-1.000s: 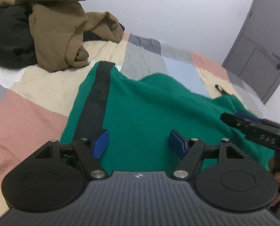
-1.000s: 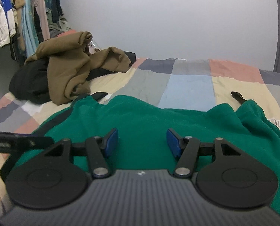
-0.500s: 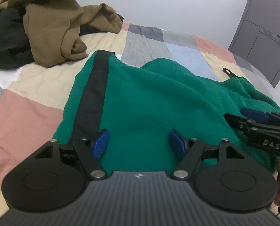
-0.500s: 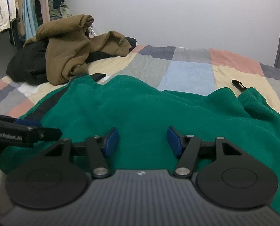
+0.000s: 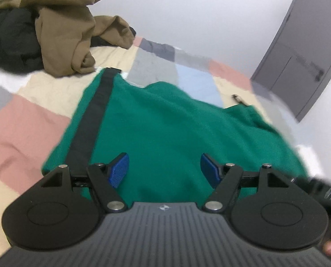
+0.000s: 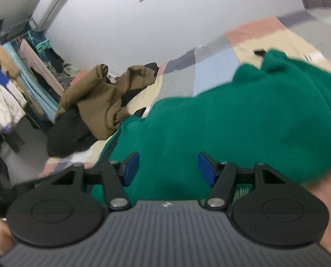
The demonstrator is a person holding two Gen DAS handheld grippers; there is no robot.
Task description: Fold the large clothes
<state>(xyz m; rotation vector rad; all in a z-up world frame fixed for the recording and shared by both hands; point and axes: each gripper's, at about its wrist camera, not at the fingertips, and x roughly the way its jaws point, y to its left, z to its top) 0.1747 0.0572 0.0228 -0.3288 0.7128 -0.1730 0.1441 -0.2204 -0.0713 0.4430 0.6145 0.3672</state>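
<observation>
Both your tools are up over the near hem of the green fleece garment (image 5: 165,133), and neither has a bite yet: the left tool (image 5: 163,170) stands wide with its blue pads well apart and only cloth showing between them, and the right tool (image 6: 165,166) is just as wide, tipped over on a slant above the same fabric. So I'd call this the approach before the first fold, nothing lifted so far. The garment lies spread on the patchwork bed cover (image 5: 21,129), long axis running away from you toward the wall, with the black stripe (image 5: 92,120) tracking its left edge straight up that line and ending at the far corner. Its right side is rumpled and bunched rather than flat. Next, I'd judge, you need to drop each tool onto a near corner or edge, close on one layer only, and carry it along that long axis toward the far end; watch that bunched right side, it may drag unevenly. Farther back, the brown garment (image 5: 67,35) is heaped on a black garment (image 5: 9,42), well apart from your piece, and the grey door (image 5: 303,51) sits beyond on the right.
</observation>
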